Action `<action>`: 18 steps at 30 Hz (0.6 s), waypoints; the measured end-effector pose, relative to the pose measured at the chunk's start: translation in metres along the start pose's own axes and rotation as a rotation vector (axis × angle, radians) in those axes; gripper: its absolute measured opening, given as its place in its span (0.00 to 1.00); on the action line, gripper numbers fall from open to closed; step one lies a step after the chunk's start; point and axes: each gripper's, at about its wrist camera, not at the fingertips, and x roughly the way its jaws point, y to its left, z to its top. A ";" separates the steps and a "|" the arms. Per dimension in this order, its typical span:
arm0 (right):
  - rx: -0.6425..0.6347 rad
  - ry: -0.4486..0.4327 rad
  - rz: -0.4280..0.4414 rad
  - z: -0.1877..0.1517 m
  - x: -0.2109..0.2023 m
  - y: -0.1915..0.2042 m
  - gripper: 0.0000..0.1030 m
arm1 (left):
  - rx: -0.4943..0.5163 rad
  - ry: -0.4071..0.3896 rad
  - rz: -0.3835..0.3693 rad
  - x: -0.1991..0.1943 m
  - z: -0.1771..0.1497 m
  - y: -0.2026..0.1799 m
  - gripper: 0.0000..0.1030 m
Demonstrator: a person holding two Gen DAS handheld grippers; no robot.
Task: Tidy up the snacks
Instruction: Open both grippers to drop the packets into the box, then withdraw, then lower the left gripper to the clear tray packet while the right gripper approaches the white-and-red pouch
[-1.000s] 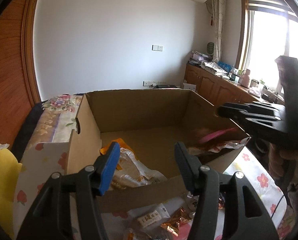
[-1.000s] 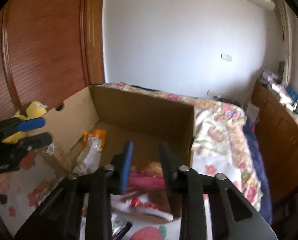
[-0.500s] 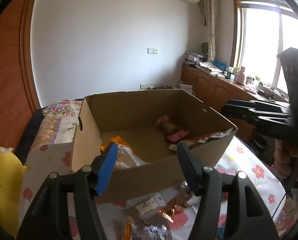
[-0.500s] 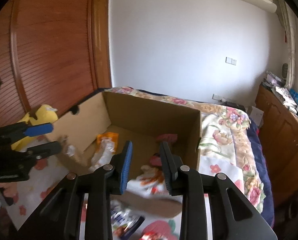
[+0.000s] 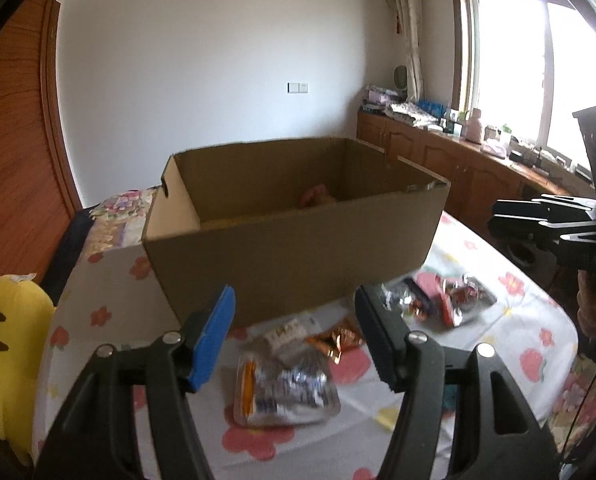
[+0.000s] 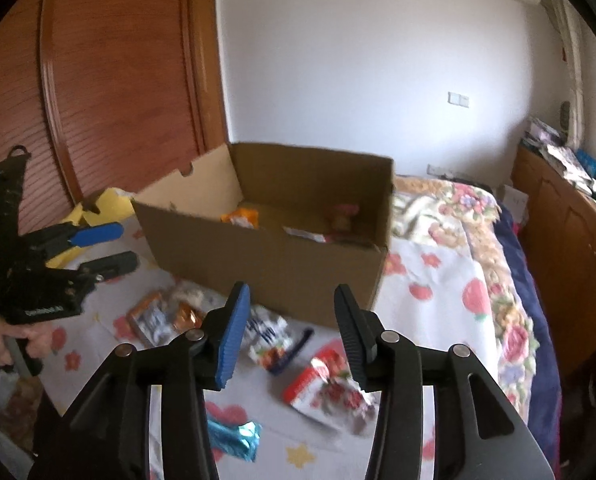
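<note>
The open cardboard box (image 5: 298, 240) (image 6: 265, 256) stands on the flowered sheet, with an orange packet (image 6: 241, 216) and a pink snack (image 6: 342, 212) inside. Loose snacks lie in front of it: a silver packet (image 5: 285, 392), a gold wrapper (image 5: 338, 340), a red-and-white packet (image 6: 326, 384) and a teal wrapper (image 6: 233, 440). My left gripper (image 5: 293, 320) hangs open over the silver packet with nothing between its fingers. My right gripper (image 6: 291, 304) is above the red-and-white packet, its jaws opening and holding nothing.
A yellow plush toy (image 5: 9, 340) lies at the left edge of the bed. Wooden cabinets (image 5: 478, 168) with clutter run under the window on the right. A wooden wardrobe door (image 6: 117, 80) stands behind the box. The flowered quilt (image 6: 458, 220) extends to the right.
The right gripper let go of the pink packet, which now lies in the box, and its jaws widened. Both grippers drew back from over the box to the loose snacks in front.
</note>
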 end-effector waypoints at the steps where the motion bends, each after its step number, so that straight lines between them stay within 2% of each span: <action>1: 0.006 0.011 0.001 -0.005 0.001 -0.002 0.46 | 0.000 0.005 0.003 0.000 -0.003 0.000 0.61; 9: 0.011 0.060 -0.047 -0.036 0.015 -0.016 0.55 | -0.029 0.065 0.002 0.014 -0.031 0.005 0.61; 13: 0.024 0.104 -0.059 -0.044 0.032 -0.026 0.56 | -0.016 0.088 0.006 0.021 -0.039 0.002 0.61; 18: 0.047 0.157 -0.029 -0.049 0.052 -0.038 0.56 | -0.011 0.104 0.012 0.026 -0.046 0.002 0.61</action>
